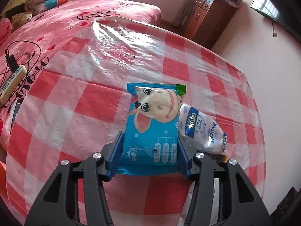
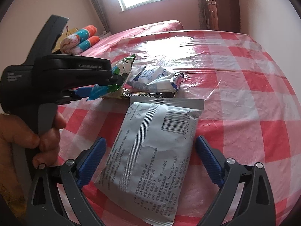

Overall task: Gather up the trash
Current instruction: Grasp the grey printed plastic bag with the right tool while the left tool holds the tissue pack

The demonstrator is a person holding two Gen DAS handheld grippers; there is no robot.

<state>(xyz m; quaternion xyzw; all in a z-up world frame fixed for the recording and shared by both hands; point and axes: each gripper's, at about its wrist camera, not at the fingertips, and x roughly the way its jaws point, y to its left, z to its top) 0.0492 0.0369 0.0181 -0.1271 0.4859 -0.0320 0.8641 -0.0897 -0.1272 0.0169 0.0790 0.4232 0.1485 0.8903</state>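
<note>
Checked tablecloth [image 1: 188, 52]: left gripper [image 1: 149, 146] clamped on blue wrapper [image 1: 150, 128]; right gripper [image 2: 150, 160] jaws wide apart, grey packet [image 2: 150, 150] lying between them.

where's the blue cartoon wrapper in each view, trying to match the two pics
Left wrist view: the blue cartoon wrapper stands at lower centre, clamped in the left hand-held gripper.
Right wrist view: the same wrapper sits at middle left, seen edge-on, sticking out of the left hand-held gripper.
Shared landmark: the crumpled white and blue packet lies right beside the wrapper on the red checked tablecloth in both views.
</note>
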